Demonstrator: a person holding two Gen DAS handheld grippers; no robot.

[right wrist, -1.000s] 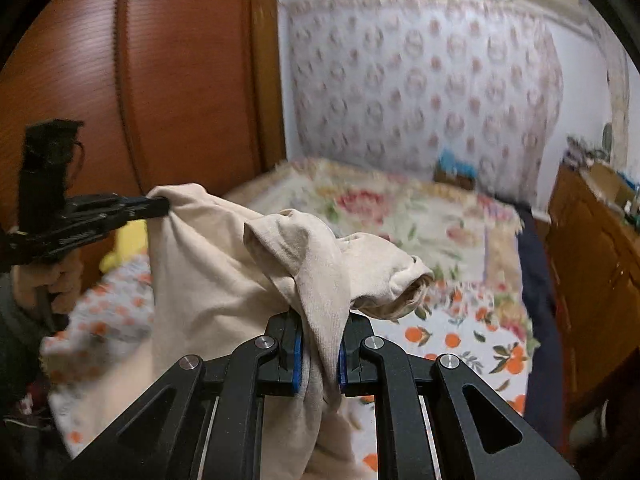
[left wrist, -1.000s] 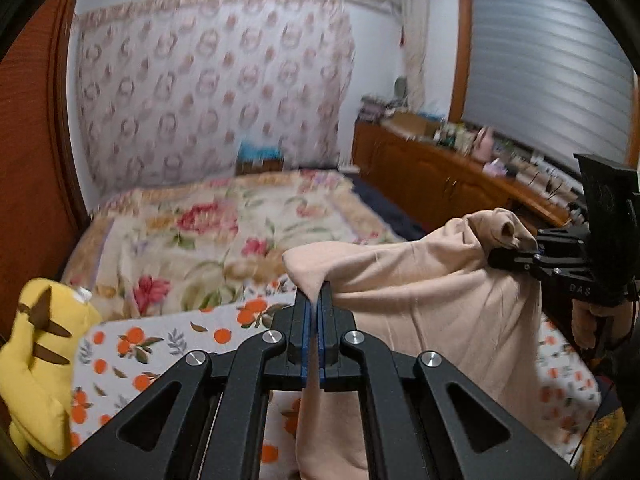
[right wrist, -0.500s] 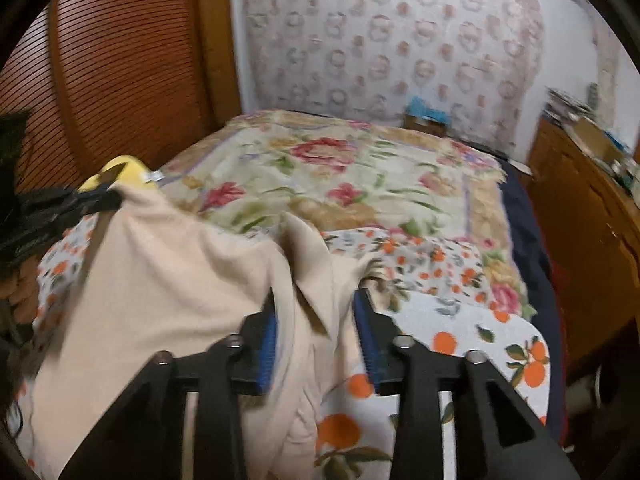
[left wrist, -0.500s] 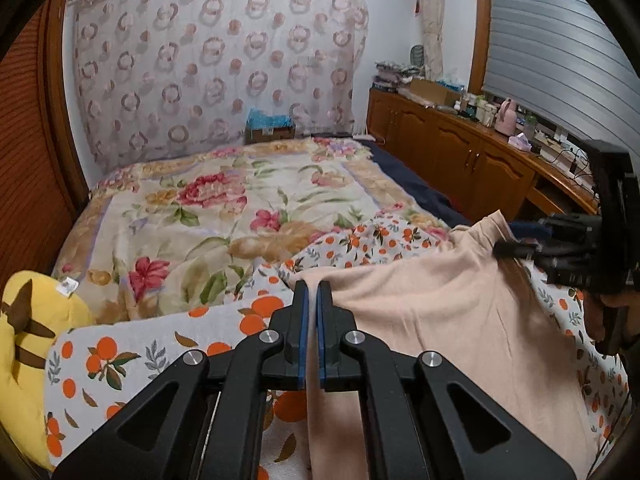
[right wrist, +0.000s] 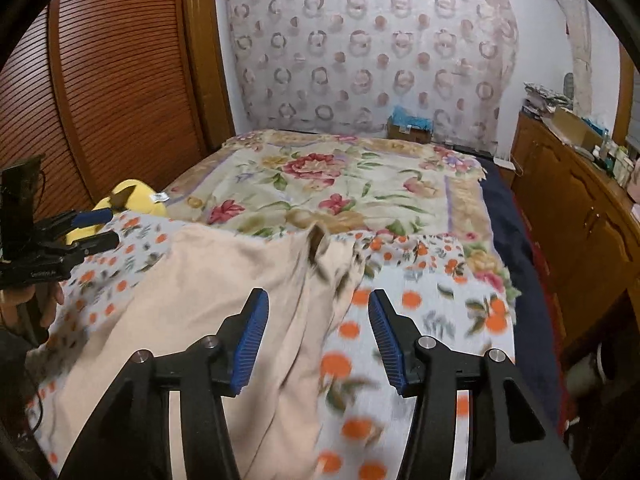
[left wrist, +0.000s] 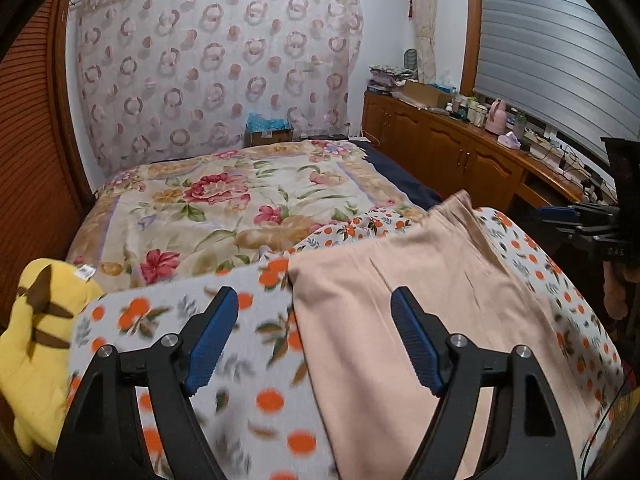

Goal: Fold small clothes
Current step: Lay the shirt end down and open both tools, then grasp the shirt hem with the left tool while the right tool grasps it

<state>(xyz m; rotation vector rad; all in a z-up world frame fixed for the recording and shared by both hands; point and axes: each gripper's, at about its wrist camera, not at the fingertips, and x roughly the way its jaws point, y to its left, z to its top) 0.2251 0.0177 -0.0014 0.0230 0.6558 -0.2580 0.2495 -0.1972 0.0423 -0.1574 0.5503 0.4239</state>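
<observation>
A bedroom is lying ahead of you: a bed under a floral quilt (left wrist: 224, 204), with an orange-print blanket (left wrist: 248, 356) spread over its near end and serving as your work surface. A louvred wooden door (right wrist: 120, 80) is closing off the left side, and a long wooden cabinet (left wrist: 452, 156) is running along the right, leaving a narrow aisle beside the bed's dark right edge. The far half of the quilt is standing free of objects.

The beige garment (left wrist: 420, 300) is lying spread on the orange-print blanket, its right portion bunched into folds. A second ago you were holding it in the air by two pinched corners; now it is down on the blanket and released. Your left gripper (left wrist: 314, 336) has just been opening its jaws and is standing wide, with the garment's left edge lying beneath the gap and neither pad pressing on it. Your right gripper (right wrist: 318, 332) has likewise been opening and is standing moderately apart above the bunched folds, gripping nothing.

The left wrist view alone is showing the window blind (left wrist: 552, 52) and the cluttered cabinet top. The right wrist view alone is showing your hand (right wrist: 24, 304) on the left tool's handle. A yellow plush toy (left wrist: 36, 344) is resting at the blanket's left edge, clear of the garment.
</observation>
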